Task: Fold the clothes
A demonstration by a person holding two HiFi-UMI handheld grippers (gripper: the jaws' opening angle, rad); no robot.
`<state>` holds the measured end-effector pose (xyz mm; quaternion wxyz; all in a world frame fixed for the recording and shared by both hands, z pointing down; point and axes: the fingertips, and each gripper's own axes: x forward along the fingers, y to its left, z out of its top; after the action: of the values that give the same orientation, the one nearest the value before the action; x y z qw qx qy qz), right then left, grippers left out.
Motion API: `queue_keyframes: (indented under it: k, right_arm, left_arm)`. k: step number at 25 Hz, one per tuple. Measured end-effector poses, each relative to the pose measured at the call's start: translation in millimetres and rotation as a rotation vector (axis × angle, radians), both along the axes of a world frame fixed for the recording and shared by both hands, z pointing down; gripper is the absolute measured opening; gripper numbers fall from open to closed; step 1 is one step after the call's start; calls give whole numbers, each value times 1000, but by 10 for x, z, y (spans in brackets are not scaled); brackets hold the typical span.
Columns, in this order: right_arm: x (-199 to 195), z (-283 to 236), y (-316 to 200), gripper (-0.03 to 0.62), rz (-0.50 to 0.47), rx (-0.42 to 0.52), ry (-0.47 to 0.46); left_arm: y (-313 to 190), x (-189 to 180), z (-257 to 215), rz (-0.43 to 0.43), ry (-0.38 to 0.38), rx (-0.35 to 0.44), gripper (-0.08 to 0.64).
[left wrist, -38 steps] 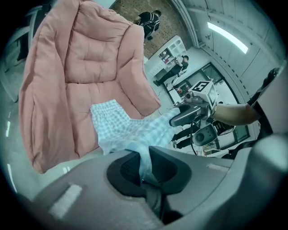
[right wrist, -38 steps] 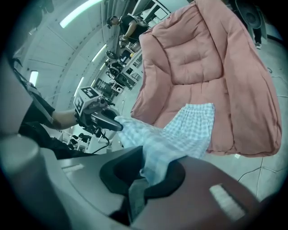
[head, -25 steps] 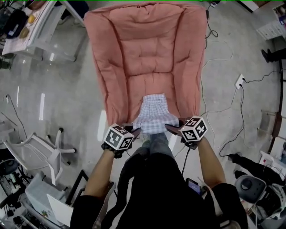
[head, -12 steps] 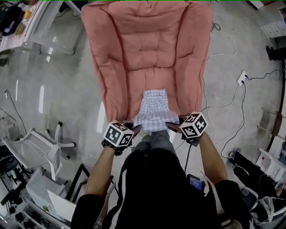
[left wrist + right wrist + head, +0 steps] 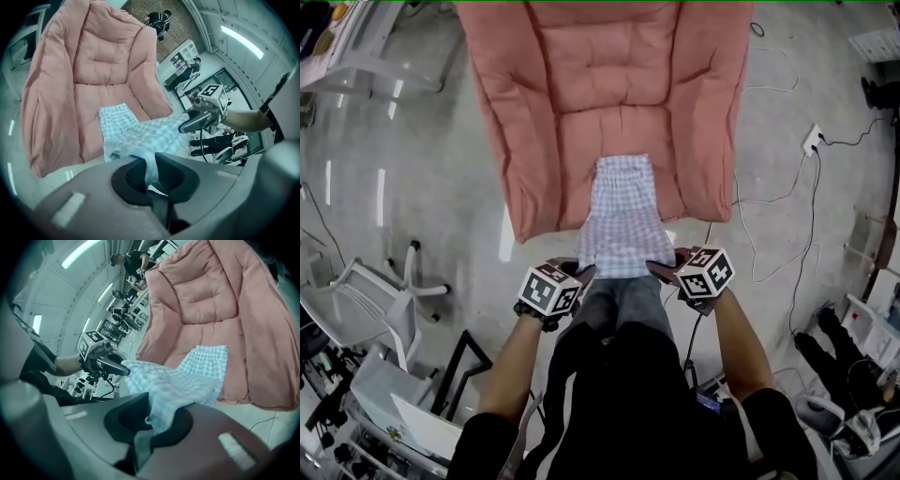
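Stretched longer than a second earlier, the checked garment (image 5: 623, 220) reached further up the seat of the pink cushion (image 5: 609, 84), while both of my grippers sat a little lower and nearer my legs. My left gripper (image 5: 584, 273) was clenched on the garment's near left corner, a fold of the cloth bunched between its pads, and my right gripper (image 5: 660, 269) was clamped the same way on the near right corner. Between them the near edge ran almost straight, just above my knees. The far end of the garment lay flat on the cushion's seat, and the middle hung over the cushion's near edge above the grey floor (image 5: 422, 187). I judged the cloth to be thin, light and quite limp: it draped and wrinkled wherever it was not pulled, and would sag or bunch as soon as I let the two corners drift together. It looked neither fragile nor heavy, but a thin hem can creep out of smooth pads. The sound hold, to my eye, was the one I had, well in from the edge at both near corners, with the hands kept apart so that the cloth stayed taut for a clean fold.
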<state>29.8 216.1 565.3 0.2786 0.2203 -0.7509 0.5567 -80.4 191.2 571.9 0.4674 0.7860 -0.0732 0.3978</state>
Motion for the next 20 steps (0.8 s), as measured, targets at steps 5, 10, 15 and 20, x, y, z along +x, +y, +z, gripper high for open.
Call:
queue_keyframes:
  k: [5,10,15,20]
  right_arm:
    - [-24,381,319,20,10,-53,-8]
    - [-41,595,637,20,22,-52,-28]
    - [-101,710,989,20,68,-97,-51]
    - [-123,898,1115,20,34,-100,-14]
  left_arm:
    - [210,5,332,-41,18,-14,23]
    - [402,39,466,-87,93,-30,23]
    - [796,-40,686,-26,69,-81,23]
    - [897,-35,881,-2,54,-87,23]
